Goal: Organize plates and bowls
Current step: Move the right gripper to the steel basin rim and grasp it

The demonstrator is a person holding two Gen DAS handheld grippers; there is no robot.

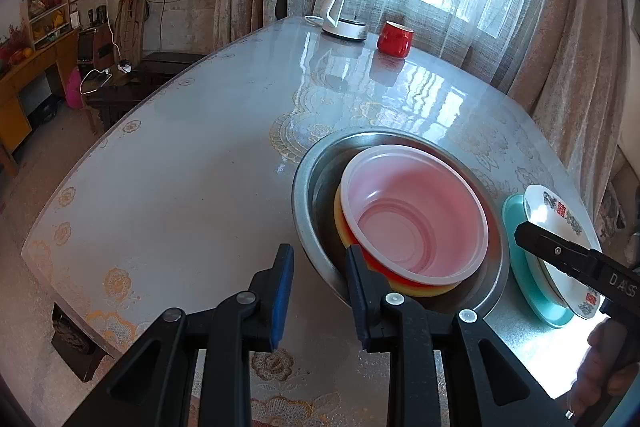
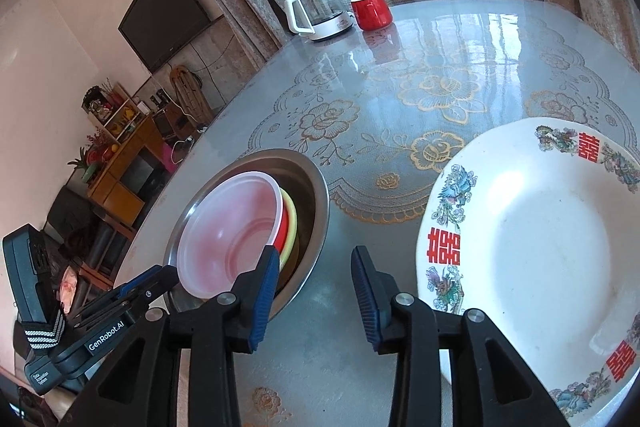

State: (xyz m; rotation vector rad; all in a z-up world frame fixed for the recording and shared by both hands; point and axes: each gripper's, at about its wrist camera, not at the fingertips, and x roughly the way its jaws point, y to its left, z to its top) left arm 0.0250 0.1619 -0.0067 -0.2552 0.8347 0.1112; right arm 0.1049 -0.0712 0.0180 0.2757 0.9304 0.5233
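A translucent pink plastic bowl [image 1: 416, 215] sat nested in a red bowl [image 2: 283, 225] and a yellow bowl [image 2: 294, 223], all inside a steel basin [image 1: 316, 163] on the near part of the table [image 1: 180, 167]. To the right of the basin, a white plate with red characters [image 2: 540, 239] lay on a teal plate [image 1: 516, 251]. My left gripper [image 1: 320, 287] stood wide apart, empty, one finger at the basin's near rim. My right gripper [image 2: 314, 291] was likewise spread and empty, between basin and plate. At the far edge stood a white kettle [image 1: 340, 15] and a red mug [image 1: 394, 37].
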